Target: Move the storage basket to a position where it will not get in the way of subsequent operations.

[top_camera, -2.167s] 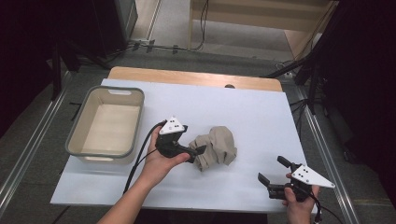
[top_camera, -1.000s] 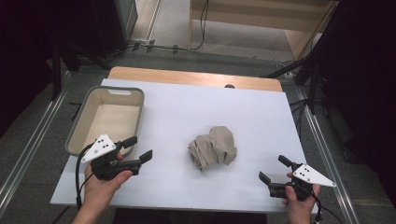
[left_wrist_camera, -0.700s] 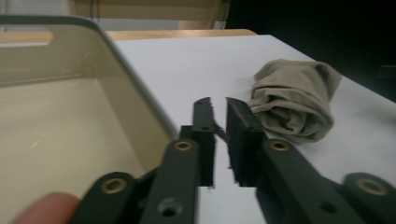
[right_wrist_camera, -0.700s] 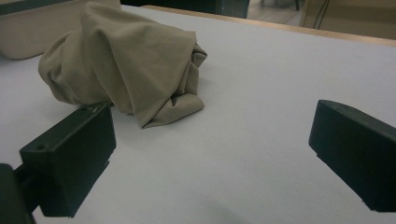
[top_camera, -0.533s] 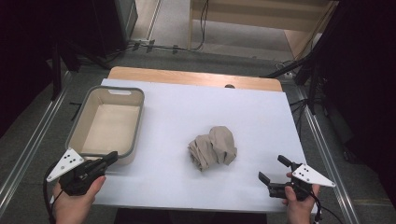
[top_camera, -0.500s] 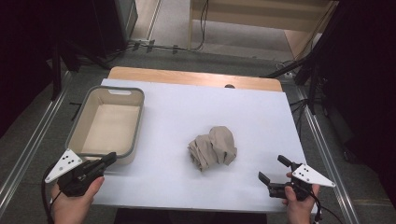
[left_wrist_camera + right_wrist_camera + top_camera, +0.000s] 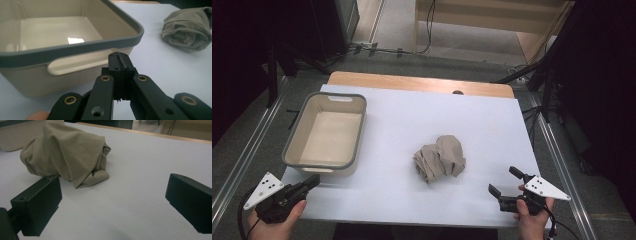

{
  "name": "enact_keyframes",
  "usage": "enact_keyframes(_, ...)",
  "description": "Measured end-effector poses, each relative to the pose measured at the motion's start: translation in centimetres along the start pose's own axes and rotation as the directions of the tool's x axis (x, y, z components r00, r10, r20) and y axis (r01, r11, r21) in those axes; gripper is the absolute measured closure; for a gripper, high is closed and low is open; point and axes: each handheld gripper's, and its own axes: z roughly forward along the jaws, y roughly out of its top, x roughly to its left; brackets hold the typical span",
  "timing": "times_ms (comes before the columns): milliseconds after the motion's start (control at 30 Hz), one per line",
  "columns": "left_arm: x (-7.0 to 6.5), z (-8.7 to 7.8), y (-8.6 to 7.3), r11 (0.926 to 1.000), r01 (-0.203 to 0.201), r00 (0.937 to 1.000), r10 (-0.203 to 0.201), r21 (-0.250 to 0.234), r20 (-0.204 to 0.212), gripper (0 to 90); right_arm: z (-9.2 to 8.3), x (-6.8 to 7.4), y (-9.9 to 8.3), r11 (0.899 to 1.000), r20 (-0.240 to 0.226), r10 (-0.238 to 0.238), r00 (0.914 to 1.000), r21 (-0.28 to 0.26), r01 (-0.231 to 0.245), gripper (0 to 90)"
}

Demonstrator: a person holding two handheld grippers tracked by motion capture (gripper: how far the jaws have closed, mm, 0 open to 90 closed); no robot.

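Observation:
A crumpled beige cloth lies on the white table top, right of centre. At the left stands a beige bin with a grey rim, nothing inside it. My left gripper is shut with nothing in it, held at the table's near left corner. It points at the bin's near wall, and the jaws press together just short of the handle slot. The cloth lies off to their right. My right gripper rests open at the near right, its jaws aimed toward the cloth and apart from it.
A wooden strip borders the table's far edge. Metal rails run along both sides, with dark floor and cables beyond. A corner of the bin shows behind the cloth in the right gripper view.
My left gripper left the cloth and drew back to the near left corner, past the bin's front. Its jaws went from open to shut. The right gripper and the cloth stayed still.

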Motion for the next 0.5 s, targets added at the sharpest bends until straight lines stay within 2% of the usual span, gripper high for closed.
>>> enact_keyframes(67,0.5,0.1,-0.4,0.9999,0.002,0.9999,-0.001,0.013,-0.017,90.0,0.0,0.0,0.0,1.0,0.0,0.001,1.0,0.002,-0.001,0.0)
enact_keyframes(267,1.7,1.0,-1.1,0.9984,0.01,0.9995,-0.008,0.055,-0.032,90.0,0.1,0.1,0.0,1.0,-0.002,0.0,1.0,0.003,0.0,0.0)
enact_keyframes(500,2.3,2.3,-1.2,0.9941,0.028,0.9983,-0.023,0.104,-0.053,90.0,0.3,0.3,0.0,1.0,-0.003,-0.002,1.0,0.008,0.002,0.0)
